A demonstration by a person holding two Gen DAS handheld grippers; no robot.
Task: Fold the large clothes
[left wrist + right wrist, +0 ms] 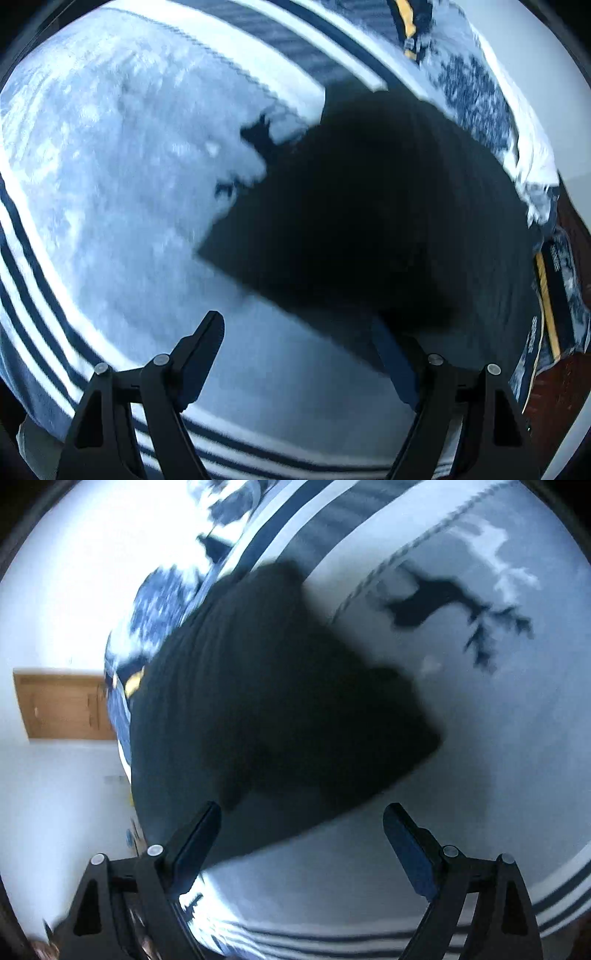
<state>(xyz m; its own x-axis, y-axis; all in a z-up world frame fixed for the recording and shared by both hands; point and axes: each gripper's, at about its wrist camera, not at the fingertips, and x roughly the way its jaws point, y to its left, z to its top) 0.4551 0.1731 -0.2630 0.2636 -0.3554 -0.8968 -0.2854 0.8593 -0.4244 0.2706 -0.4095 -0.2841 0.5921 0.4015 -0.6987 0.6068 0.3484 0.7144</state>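
While spread wide w/ nothing gripped, both sets of fingers [210, 332] [208, 821] just short of dark garment [369, 221] [277, 701].

You are looking down on a bed spread with a pale blue blanket [122, 192] that carries a dark deer silhouette [450, 602] in its middle field and navy and white stripes [33, 266] along its edges. A blue patterned quilt [476, 88] lies bunched along the bed's far edge. Past that edge, you can see a wooden door [66, 705] in a white wall [62, 794].
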